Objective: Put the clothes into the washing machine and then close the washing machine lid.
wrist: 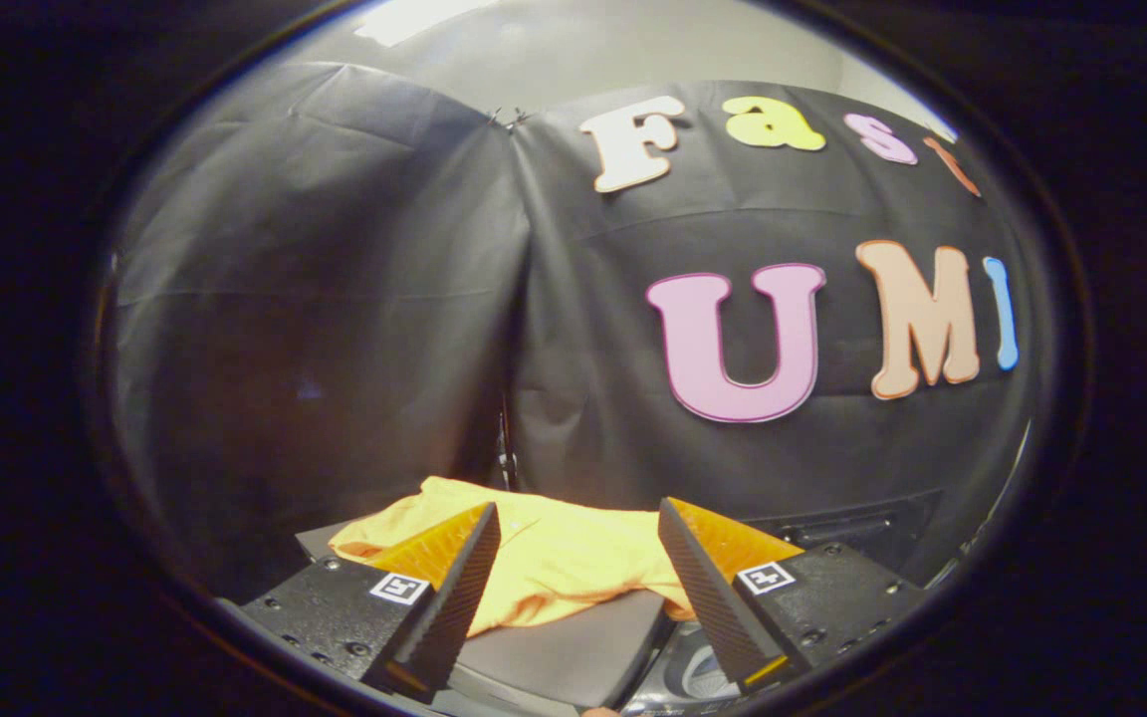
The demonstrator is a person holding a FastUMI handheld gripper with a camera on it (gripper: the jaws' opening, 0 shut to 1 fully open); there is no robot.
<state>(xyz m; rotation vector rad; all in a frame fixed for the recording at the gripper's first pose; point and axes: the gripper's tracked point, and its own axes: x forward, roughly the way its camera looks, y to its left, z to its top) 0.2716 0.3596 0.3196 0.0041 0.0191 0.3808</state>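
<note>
Tongs: the tongs point(578, 553) stand wide apart and hold nothing; both fingers point over the cloth without touching it, as far as one can tell
Clothes: one yellow-orange garment point(544, 558) lies crumpled on a grey flat panel point(573, 652), showing between the fingers and just ahead of them, spread toward the panel's far edge
Panel: it may be the washing machine lid or top, but I cannot tell which
Machine: a rounded part with a pale ring point(703, 677) shows beside the panel's near right corner, under the right finger; probably part of the washer, too little seen to be sure
Stage: judged from this, the garment is not yet grasped and nothing is loaded
Risk: closing too high would pinch only a loose fold, and the cloth could slip out or trail over the edge when lifted
Risk two: a dangling hem could catch under the lid at closing
Around: a dark vented piece point(852, 523) sits beyond the right finger, against the wall
</note>
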